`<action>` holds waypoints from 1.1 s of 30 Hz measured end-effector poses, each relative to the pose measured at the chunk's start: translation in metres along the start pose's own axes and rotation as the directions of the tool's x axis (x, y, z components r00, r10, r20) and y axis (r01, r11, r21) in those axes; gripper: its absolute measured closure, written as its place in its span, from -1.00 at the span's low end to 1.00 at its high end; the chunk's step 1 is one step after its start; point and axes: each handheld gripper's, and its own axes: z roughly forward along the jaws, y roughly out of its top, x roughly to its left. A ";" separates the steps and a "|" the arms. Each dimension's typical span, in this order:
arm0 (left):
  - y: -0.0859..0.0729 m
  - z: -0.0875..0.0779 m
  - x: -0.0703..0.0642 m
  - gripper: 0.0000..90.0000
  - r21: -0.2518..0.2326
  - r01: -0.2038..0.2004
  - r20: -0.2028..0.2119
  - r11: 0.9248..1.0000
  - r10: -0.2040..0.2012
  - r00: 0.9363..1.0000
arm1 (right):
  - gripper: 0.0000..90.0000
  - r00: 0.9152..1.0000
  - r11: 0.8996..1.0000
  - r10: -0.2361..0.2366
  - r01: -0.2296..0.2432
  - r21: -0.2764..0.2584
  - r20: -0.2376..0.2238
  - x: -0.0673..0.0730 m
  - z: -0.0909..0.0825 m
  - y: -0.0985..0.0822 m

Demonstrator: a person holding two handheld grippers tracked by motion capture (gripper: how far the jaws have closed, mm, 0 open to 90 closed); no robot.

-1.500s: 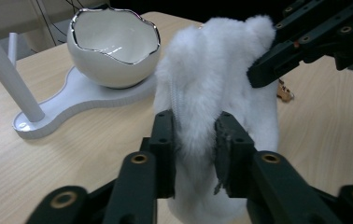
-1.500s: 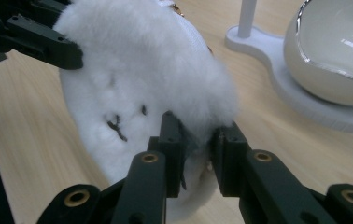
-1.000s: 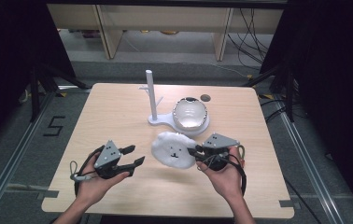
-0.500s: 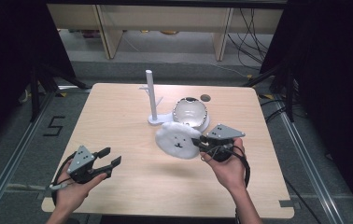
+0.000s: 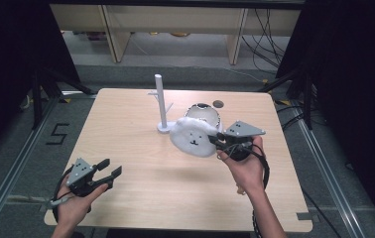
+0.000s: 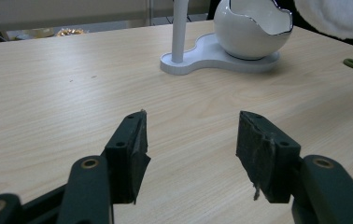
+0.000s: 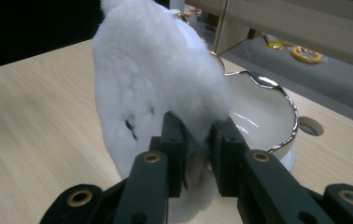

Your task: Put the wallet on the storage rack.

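I have the right gripper (image 5: 216, 140) pinched on the white fluffy pad (image 5: 194, 137), its fingers (image 7: 173, 140) drawn narrow with a tuft of the fleece squeezed between them. In the high view the pad hangs in the air off the gripper's tip, lifted clear of the surface (image 5: 175, 173), just in front of the white bowl (image 5: 206, 113) and partly covering it from that angle. A small stitched face shows on the side of the pad turned toward me. In the right gripper view the pad (image 7: 156, 79) rises tall above the fingers, and the bowl (image 7: 263, 116), with its thin dark wavy rim, sits right behind it.

My left gripper (image 5: 110, 170) is down at the near left corner of the surface, well apart from the pad. Its fingers (image 6: 130, 149) stand wide, with bare wood between them and nothing held. In the left gripper view I look across the surface to the bowl (image 6: 251, 28), which rests on a flat white base (image 6: 212, 58). A white post (image 6: 179, 28) stands upright from that same base, just beside the bowl. The high view shows the post (image 5: 159, 99) with a short side arm, at the far middle of the surface.
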 end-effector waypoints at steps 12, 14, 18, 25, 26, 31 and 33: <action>-0.009 0.004 0.005 -0.05 0.020 0.037 -0.043 0.999 -0.036 0.998 | 0.73 0.999 1.000 0.009 -0.009 -0.019 0.046 -0.024 0.008 0.020; -0.010 0.006 0.007 -0.05 0.003 0.037 -0.036 0.999 -0.037 0.999 | 0.73 0.999 0.999 0.009 -0.007 -0.031 0.053 -0.028 0.012 0.023; -0.011 0.005 0.007 -0.05 0.023 0.048 -0.051 0.999 -0.046 0.998 | 0.73 0.998 0.999 0.005 -0.003 -0.032 0.055 -0.034 0.018 0.027; -0.015 0.007 0.009 -0.05 0.024 0.056 -0.056 0.998 -0.055 0.997 | 0.73 0.996 1.000 -0.009 0.011 -0.015 0.094 -0.049 0.036 0.030; -0.015 0.006 0.009 -0.05 0.025 0.056 -0.057 0.998 -0.055 0.997 | 0.73 0.995 1.000 -0.011 0.013 -0.014 0.098 -0.051 0.039 0.029; -0.016 0.007 0.010 -0.05 0.029 0.056 -0.060 0.998 -0.054 0.997 | 0.73 0.991 1.000 0.005 -0.003 -0.013 0.131 -0.060 0.051 0.023; -0.017 0.008 0.010 -0.05 0.030 0.057 -0.056 0.998 -0.055 0.997 | 0.73 0.992 1.000 0.006 -0.006 -0.005 0.127 -0.063 0.055 0.022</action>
